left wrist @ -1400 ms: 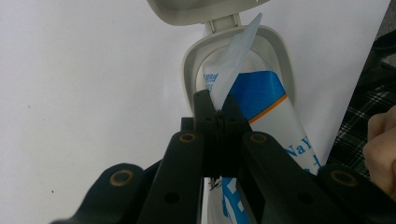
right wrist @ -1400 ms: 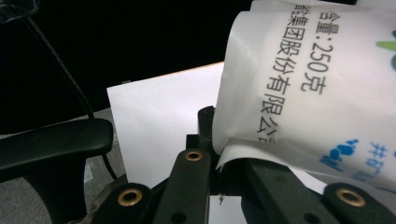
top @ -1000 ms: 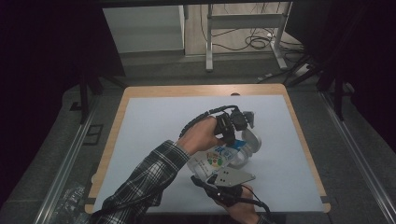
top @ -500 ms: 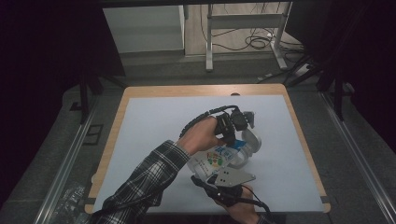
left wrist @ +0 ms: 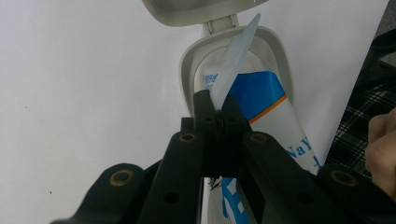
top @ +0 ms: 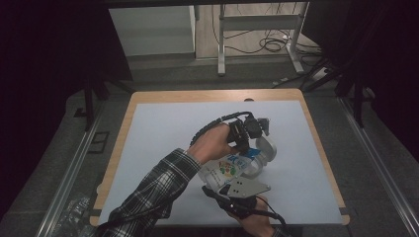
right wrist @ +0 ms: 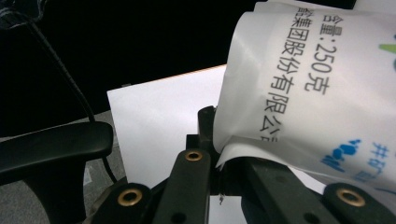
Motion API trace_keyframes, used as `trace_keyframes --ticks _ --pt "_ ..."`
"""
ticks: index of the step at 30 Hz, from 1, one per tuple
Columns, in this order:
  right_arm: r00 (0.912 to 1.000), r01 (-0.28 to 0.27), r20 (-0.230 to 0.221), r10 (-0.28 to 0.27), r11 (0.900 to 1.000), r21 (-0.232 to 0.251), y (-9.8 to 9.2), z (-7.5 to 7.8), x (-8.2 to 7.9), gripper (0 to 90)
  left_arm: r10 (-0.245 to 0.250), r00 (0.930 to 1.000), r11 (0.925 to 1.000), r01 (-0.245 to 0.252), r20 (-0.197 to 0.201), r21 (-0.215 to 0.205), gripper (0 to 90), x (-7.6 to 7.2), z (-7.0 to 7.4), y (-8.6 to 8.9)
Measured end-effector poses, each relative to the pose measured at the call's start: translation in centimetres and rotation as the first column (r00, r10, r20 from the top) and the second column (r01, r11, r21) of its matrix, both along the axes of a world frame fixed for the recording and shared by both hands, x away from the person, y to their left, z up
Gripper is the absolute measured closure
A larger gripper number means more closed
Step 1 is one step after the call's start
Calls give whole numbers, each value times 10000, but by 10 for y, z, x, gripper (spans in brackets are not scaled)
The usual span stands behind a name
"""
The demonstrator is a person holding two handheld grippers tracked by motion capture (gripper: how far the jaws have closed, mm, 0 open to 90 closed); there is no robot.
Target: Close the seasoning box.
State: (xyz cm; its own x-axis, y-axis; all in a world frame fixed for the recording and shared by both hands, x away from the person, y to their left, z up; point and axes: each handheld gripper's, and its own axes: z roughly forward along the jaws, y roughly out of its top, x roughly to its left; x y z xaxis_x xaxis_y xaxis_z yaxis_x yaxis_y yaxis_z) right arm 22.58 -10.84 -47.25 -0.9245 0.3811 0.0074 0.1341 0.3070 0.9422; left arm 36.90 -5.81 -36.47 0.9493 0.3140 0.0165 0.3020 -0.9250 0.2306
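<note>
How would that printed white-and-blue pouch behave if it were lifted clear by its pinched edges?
The pouch is probably floppy: its film creases where the right gripper pinches it, and a thin corner flap sticks up at the left gripper. It looks partly filled, so it would likely sag between the grips. The glossy film may slip. The container beneath it looks rigid.

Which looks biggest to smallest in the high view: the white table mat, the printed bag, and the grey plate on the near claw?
1. White table mat, by far the largest.
2. Printed bag.
3. Grey plate, which looks close to the bag's visible part; a hand hides some of the bag, so that ranking is unsure.
</note>
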Motion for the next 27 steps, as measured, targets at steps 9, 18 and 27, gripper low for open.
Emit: trace_keyframes --ticks 9,18,27 --pt "10000 -9 14 9 10000 22 0 0 0 891 -19 10000 10000 19 -11 -12 894 0 0 0" --pt "10000 -20 69 19 10000 35 0 0 0 891 1 10000 10000 -1 -43 18 894 0 -1 0" --pt "10000 -9 91 8 10000 25 0 0 -1 891 10 10000 10000 -10 -60 21 894 0 -1 0"
